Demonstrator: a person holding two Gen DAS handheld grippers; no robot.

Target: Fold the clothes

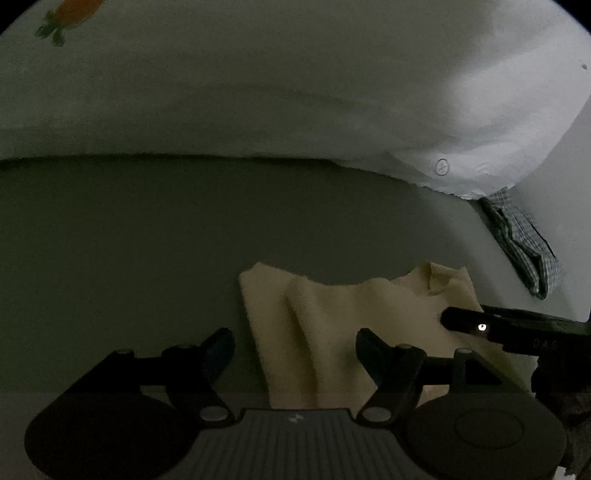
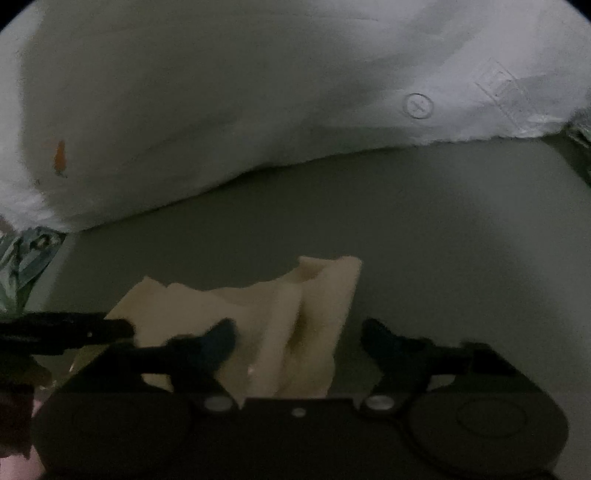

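Currently both jaws wide, nothing gripped: left gripper (image 1: pixel 295 345) and right gripper (image 2: pixel 297 338) straddle the cream cloth (image 1: pixel 354 325), lower centre, bunched for folding.

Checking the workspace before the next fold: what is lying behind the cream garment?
Behind the cream garment there is bare grey-green surface, then a big white pillow with a carrot print. A checked cloth lies off to the right. Anything beneath the garment is covered.

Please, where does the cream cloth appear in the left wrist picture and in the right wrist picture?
Left wrist: cream cloth low, right of centre, between the open fingers.
Right wrist: cream cloth low, left of centre, between the open fingers.
Shared landmark: the circled mark on the white sheet.
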